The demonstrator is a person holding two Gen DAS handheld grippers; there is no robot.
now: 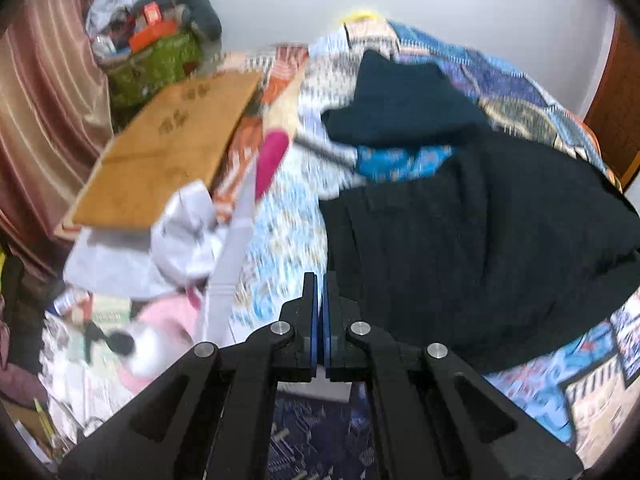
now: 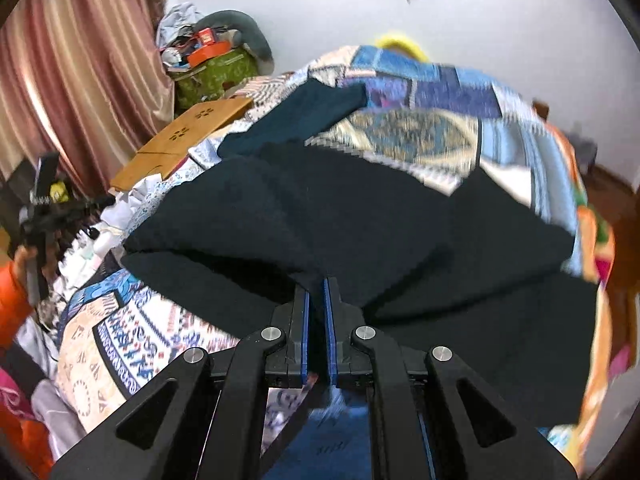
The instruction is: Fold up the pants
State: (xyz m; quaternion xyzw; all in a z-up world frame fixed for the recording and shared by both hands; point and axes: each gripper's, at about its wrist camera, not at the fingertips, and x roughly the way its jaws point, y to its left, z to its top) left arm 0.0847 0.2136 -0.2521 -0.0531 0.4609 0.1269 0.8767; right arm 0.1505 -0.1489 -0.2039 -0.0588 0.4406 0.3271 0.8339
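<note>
The black pants (image 2: 340, 216) lie bunched across the patchwork bedspread (image 2: 420, 136) near the bed's front edge. The right gripper (image 2: 316, 292) pinches a fold to lift it; the left gripper (image 1: 320, 284), jaws closed and empty, hovers beside their left edge.

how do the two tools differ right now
The left tool has its pads nearly together with nothing between them, beside the black pants. The right tool shows a slightly wider gap, with dark pants cloth at its tips; a grip is unclear. Both are black with blue pads.
</note>
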